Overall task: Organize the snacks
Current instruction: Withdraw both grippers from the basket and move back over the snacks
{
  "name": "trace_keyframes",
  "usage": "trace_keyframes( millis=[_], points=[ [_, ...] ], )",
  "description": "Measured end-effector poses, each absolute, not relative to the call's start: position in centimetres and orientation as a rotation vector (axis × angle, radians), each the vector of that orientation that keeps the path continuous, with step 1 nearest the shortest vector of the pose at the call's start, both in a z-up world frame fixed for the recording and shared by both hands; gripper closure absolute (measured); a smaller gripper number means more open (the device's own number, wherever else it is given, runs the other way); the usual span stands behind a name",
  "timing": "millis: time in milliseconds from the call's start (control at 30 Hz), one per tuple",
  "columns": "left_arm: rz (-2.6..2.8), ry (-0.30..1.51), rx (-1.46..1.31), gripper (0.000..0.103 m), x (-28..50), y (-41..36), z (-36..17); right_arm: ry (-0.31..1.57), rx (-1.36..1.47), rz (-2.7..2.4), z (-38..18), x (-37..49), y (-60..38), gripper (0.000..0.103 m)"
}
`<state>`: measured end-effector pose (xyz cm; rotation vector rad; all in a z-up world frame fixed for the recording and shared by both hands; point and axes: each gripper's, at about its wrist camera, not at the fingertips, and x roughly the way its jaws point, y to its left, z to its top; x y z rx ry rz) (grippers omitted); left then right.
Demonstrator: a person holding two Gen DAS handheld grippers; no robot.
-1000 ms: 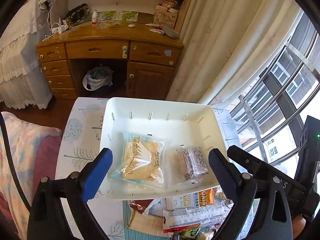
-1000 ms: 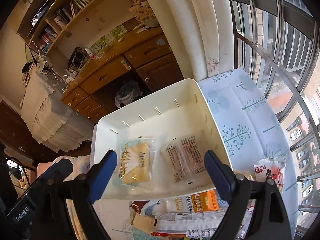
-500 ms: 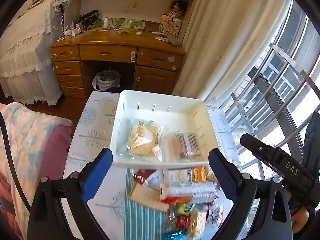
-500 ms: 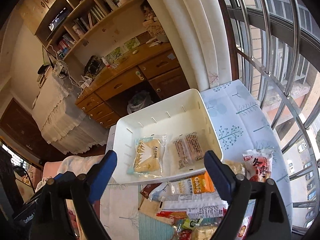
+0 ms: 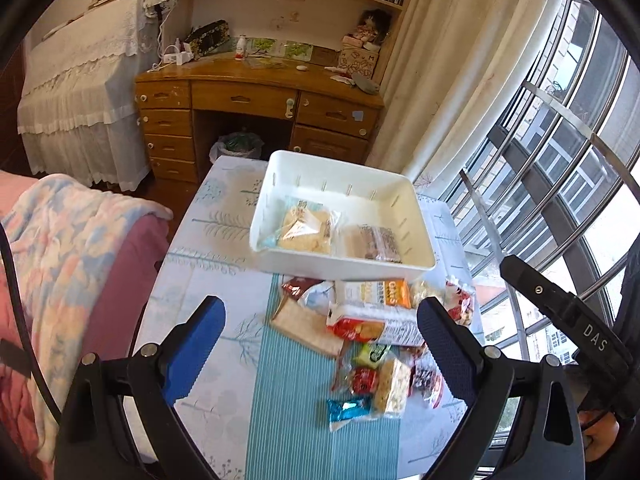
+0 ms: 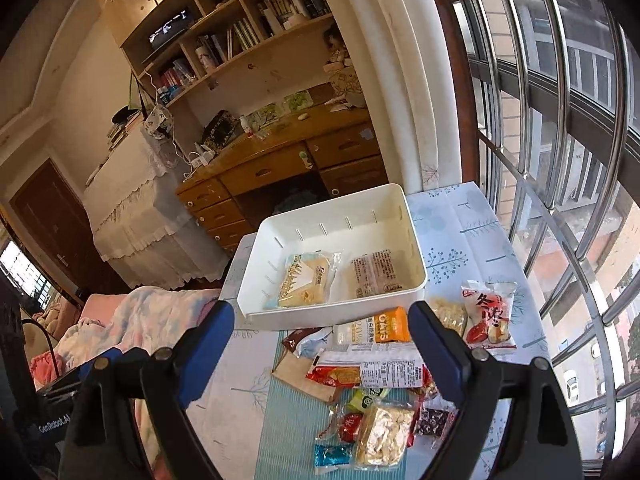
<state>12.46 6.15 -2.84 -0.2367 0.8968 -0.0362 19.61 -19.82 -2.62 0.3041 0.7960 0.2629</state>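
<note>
A white tray [image 5: 344, 260] is standing on a table covered with a tree-print cloth [image 5: 208, 240], at the far part of it. Two snack packs are lying side by side inside the tray: a yellow cracker pack [image 5: 306, 228] on the left and a pale clear-wrapped pack [image 5: 376, 242] on the right. They are near each other, but the pictures do not make clear if they are touching.

In front of the tray, a loose pile of snacks is lying partly on a teal striped mat [image 5: 296, 400]. An orange oats pack [image 6: 386, 326] is sitting just beside the near wall of the tray. Below it a long red and white pack [image 6: 368, 374] is lying across the pile. A red and white pouch with dates printed on it [image 6: 488, 314] is lying to the right, apart from the tray. Nearer to the cameras, a small blue foil sweet [image 6: 330, 456] and a pale crumbly bar [image 6: 382, 436] are resting on the mat.

The left gripper [image 5: 320, 344] is hanging above the table with its blue fingers wide apart and nothing between them. The right gripper [image 6: 320, 344] is also standing wide apart over the pile and is holding nothing. Neither one is touching a snack.

A wooden desk [image 5: 256, 96] is standing behind the table.
</note>
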Motion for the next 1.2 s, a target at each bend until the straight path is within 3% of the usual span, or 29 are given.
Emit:
trace_keyframes(
  millis=[567,1200],
  points=[
    [-0.056,1.039,-0.253,0.007,9.8,7.2,-8.6,0.818,0.168,0.217,-5.1,14.3,-20.2,0.014],
    [-0.266,1.286,-0.183,0.007,16.7,6.4,-15.4,1.108,0.226,0.049,-12.2,14.8,-19.7,0.014]
  ],
)
